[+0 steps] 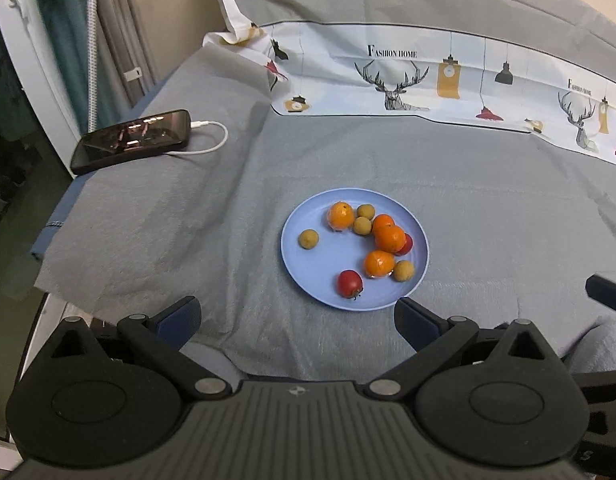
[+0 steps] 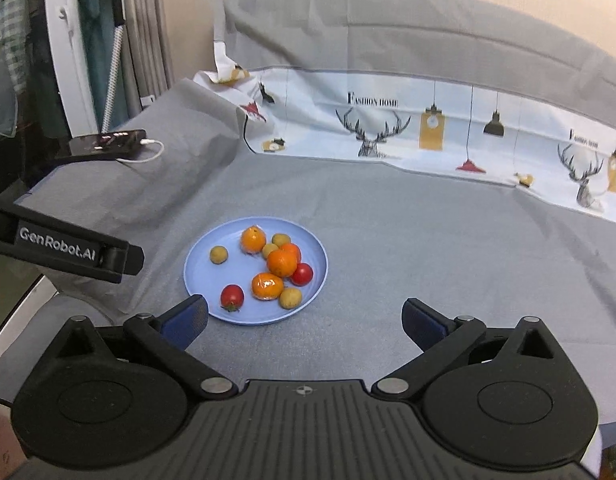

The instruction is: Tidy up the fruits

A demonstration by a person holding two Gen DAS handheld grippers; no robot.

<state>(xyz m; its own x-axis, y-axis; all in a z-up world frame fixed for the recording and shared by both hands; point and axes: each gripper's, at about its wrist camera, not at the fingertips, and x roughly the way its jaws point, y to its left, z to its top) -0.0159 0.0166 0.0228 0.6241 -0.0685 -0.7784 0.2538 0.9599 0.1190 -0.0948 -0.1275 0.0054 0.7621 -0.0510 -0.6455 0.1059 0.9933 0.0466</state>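
Note:
A light blue plate point(image 1: 308, 260) point(image 2: 204, 276) sits on the grey cloth and holds several oranges point(image 1: 389, 239) point(image 2: 282, 263), small tan round fruits point(image 1: 309, 239) point(image 2: 219, 255) and two red tomatoes point(image 1: 350, 283) point(image 2: 232, 296). My left gripper point(image 1: 298, 314) is open and empty, just short of the plate's near rim. My right gripper point(image 2: 304, 316) is open and empty, near the plate's near right rim. The left gripper's body point(image 2: 68, 248) shows at the left of the right wrist view.
A black phone point(image 1: 130, 140) point(image 2: 104, 144) on a white charging cable lies at the far left of the cloth. A printed deer-and-lamp cloth point(image 1: 428, 80) point(image 2: 428, 132) runs along the back. The table edge falls away at the left.

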